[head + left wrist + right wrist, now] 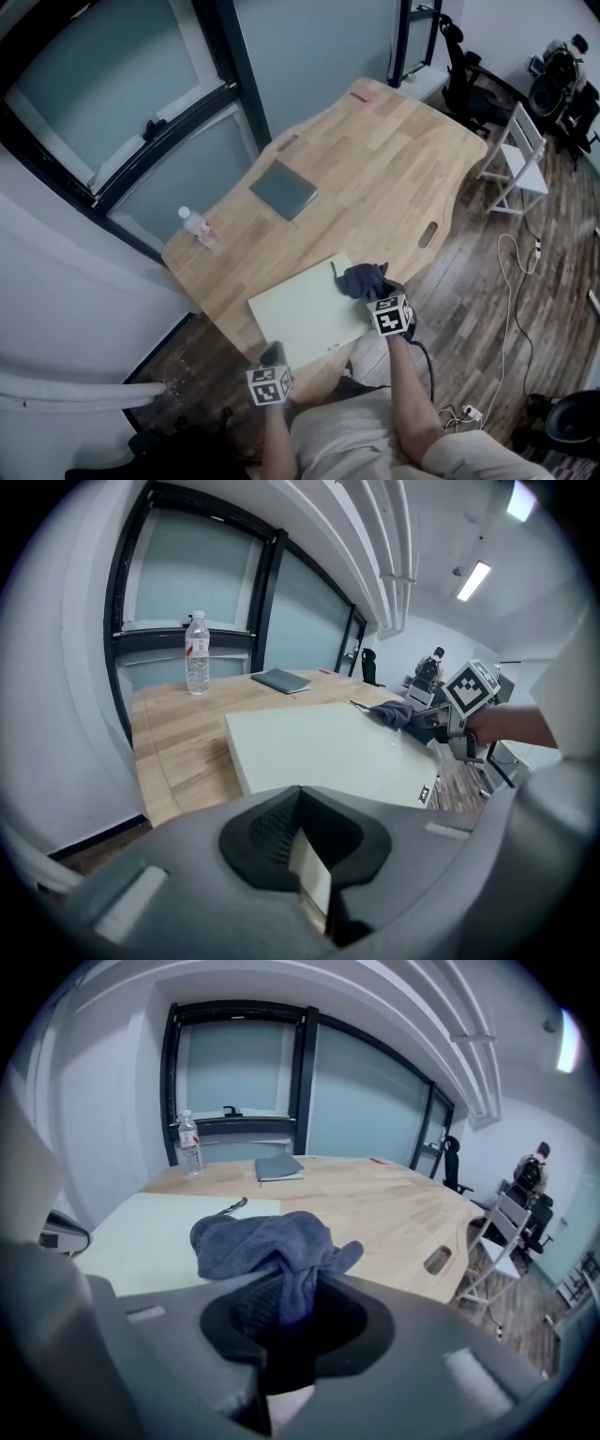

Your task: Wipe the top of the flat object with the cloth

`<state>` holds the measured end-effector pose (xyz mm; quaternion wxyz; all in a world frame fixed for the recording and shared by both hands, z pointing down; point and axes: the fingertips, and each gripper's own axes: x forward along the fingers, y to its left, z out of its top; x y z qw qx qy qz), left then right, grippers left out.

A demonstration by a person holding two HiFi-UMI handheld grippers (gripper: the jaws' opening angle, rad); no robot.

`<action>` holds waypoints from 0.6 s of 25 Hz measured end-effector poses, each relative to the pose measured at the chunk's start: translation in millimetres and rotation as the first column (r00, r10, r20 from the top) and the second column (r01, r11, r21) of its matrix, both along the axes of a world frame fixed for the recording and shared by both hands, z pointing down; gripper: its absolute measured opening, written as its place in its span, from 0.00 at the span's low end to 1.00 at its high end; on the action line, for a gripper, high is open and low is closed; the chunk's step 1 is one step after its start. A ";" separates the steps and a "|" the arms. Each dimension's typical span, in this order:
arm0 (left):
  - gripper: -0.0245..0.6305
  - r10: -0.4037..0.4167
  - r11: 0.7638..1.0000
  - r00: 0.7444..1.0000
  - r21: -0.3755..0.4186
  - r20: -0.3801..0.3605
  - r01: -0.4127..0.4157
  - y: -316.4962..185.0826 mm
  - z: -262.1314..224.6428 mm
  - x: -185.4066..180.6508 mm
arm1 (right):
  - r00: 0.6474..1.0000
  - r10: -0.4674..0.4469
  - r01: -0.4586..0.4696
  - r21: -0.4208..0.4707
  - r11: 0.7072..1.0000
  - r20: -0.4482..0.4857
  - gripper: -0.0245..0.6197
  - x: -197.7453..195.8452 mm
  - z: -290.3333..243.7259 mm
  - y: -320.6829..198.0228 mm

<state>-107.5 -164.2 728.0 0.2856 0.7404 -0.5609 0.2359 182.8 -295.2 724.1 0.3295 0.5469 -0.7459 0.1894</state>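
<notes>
A pale green flat board lies at the near edge of the wooden table. My right gripper is shut on a dark blue cloth, which rests bunched on the board's far right corner. In the right gripper view the cloth spills out of my right gripper onto the board. My left gripper is at the board's near left corner. In the left gripper view my left gripper is shut on the board's pale edge, and the board stretches towards the cloth.
A water bottle stands near the table's left edge. A grey notebook lies mid-table and a small red item at the far end. A white chair and cables are on the floor to the right.
</notes>
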 end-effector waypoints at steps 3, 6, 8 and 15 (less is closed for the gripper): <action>0.05 0.019 1.000 0.999 0.010 -0.025 -0.019 0.6 -2.7 0.1 | 0.997 0.082 -0.083 0.070 0.994 0.013 0.17 14.4 -24.3 5.0; 0.05 0.025 0.999 0.998 0.023 -0.063 -0.023 3.7 -8.1 -1.6 | 0.995 0.096 -0.101 0.171 0.980 0.037 0.17 5.8 -63.0 13.0; 0.05 0.028 0.999 0.995 0.029 -0.092 -0.026 11.4 -11.2 -1.0 | 0.997 0.058 -0.069 0.228 0.971 0.054 0.17 -14.5 -83.6 21.0; 0.05 0.070 0.997 0.990 0.047 -0.125 -0.064 35.4 -23.2 -7.5 | 0.976 -0.190 0.148 0.309 0.940 0.110 0.17 -138.0 -109.2 50.9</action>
